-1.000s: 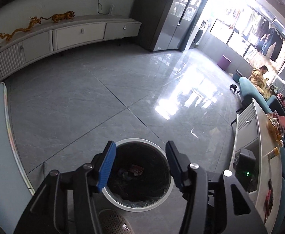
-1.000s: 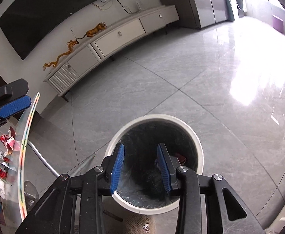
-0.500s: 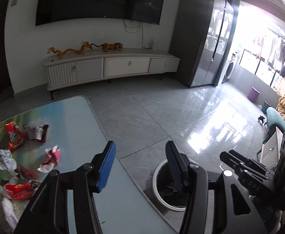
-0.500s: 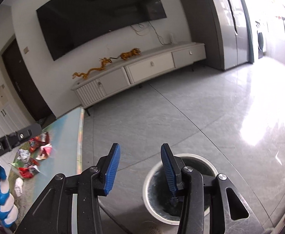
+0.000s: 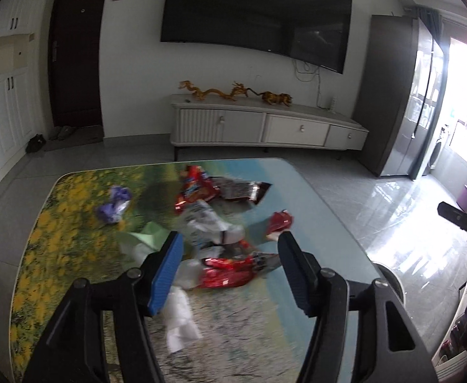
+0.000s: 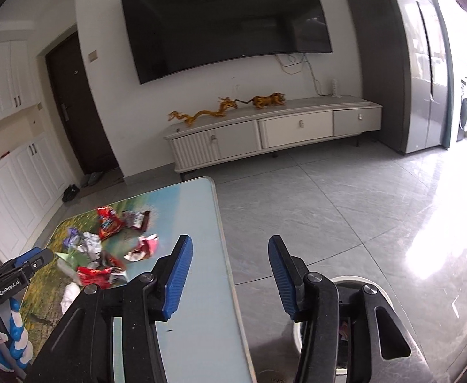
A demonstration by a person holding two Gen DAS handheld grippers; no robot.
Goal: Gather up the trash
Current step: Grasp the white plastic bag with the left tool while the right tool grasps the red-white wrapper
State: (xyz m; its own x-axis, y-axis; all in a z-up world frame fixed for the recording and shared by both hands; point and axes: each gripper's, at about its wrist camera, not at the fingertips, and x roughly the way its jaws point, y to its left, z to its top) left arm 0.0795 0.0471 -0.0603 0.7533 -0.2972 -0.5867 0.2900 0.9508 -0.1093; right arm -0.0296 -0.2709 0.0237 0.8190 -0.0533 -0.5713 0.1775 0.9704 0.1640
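Trash lies scattered on the picture-topped table [image 5: 313, 217]: a red wrapper [image 5: 227, 274], crumpled white paper [image 5: 208, 223], a purple wrapper [image 5: 113, 206], a red snack bag [image 5: 195, 188], a dark foil wrapper [image 5: 243, 190] and a white tissue [image 5: 179, 316]. My left gripper [image 5: 230, 242] hovers over the pile above the red wrapper, its jaws opening with nothing between them. My right gripper [image 6: 230, 245] hangs over the table's right edge [image 6: 220, 223], jaws opening and empty. The white-rimmed bin [image 6: 380, 290] stands on the floor below it, mostly hidden. The pile [image 6: 105, 255] shows to its left.
A low white TV cabinet [image 5: 265, 124] with golden figurines stands under a wall TV [image 6: 227, 22]. A grey tiled floor [image 6: 345, 191] spreads to the right. A blue and white object [image 6: 13, 328] stands at the table's near left. The left gripper's body [image 6: 19, 271] shows there too.
Both views have swung up and left from the bin on the floor to the table with the trash. Both pairs of jaws stand wider apart than before.
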